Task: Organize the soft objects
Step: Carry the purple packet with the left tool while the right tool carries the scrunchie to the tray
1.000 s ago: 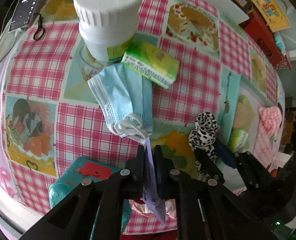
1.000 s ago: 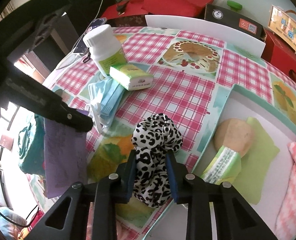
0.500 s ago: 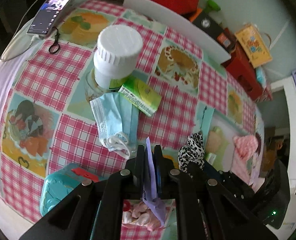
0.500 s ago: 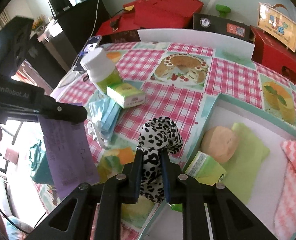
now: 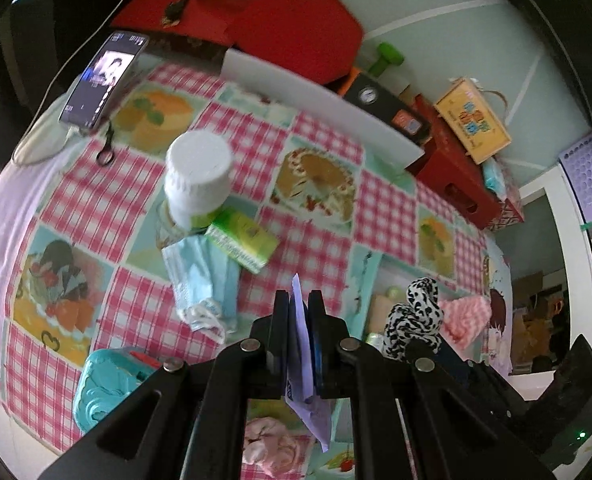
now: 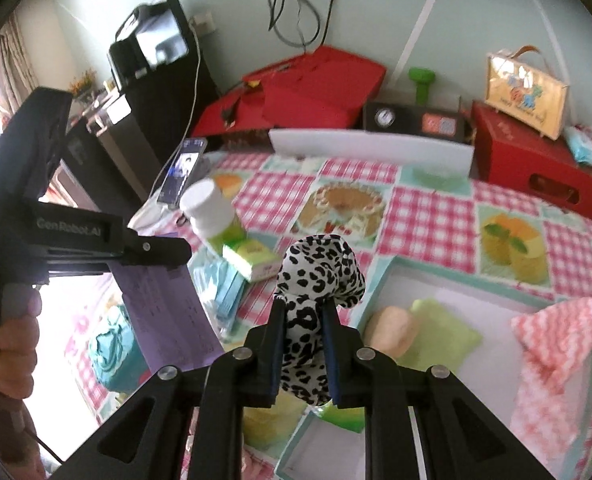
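My left gripper (image 5: 298,300) is shut on a purple paper sheet (image 5: 302,364) and holds it in the air above the table; the sheet (image 6: 168,316) hangs below that gripper (image 6: 176,254) in the right wrist view. My right gripper (image 6: 304,312) is shut on a leopard-print scrunchie (image 6: 320,276), lifted above the white tray (image 6: 476,320); the scrunchie also shows in the left wrist view (image 5: 416,316). In the tray lie a pink knit cloth (image 6: 556,332), a green cloth (image 6: 444,328) and a beige puff (image 6: 388,328). A blue face mask (image 5: 204,276) lies on the checkered tablecloth.
A white-capped bottle (image 5: 198,180) and a green tissue pack (image 5: 242,240) stand beside the mask. A teal box (image 5: 108,384) sits at the near left edge. A phone (image 5: 104,76) lies far left. Red boxes (image 6: 536,160) and a white board (image 6: 372,152) line the back.
Both grippers have risen well above the table with their loads. The scrunchie has lifted off the tablecloth and moved toward the tray.
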A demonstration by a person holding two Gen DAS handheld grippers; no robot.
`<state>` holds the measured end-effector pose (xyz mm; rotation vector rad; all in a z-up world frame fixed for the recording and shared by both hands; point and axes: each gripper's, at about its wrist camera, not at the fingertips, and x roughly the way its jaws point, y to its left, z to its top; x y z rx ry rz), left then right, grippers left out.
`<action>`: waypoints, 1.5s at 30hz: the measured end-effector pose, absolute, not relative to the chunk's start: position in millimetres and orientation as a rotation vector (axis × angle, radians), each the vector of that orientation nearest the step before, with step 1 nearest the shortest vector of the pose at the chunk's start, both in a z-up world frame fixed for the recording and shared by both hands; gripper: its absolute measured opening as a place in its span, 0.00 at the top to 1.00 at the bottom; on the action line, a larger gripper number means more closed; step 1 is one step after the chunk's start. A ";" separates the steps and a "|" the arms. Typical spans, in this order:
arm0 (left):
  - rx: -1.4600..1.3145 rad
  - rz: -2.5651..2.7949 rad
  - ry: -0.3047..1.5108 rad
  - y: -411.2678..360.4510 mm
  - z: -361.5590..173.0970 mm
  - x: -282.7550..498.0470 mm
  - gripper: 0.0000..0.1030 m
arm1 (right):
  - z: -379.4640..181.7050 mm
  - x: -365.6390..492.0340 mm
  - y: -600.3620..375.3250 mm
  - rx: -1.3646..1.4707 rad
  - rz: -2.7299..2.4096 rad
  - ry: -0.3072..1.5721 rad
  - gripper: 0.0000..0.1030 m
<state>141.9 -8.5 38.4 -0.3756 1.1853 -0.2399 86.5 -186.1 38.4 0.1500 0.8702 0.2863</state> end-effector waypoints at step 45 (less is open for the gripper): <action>-0.235 -0.685 1.186 -213.0 -17.3 136.1 0.91 | -13.1 41.8 -416.8 0.414 -0.368 0.985 0.82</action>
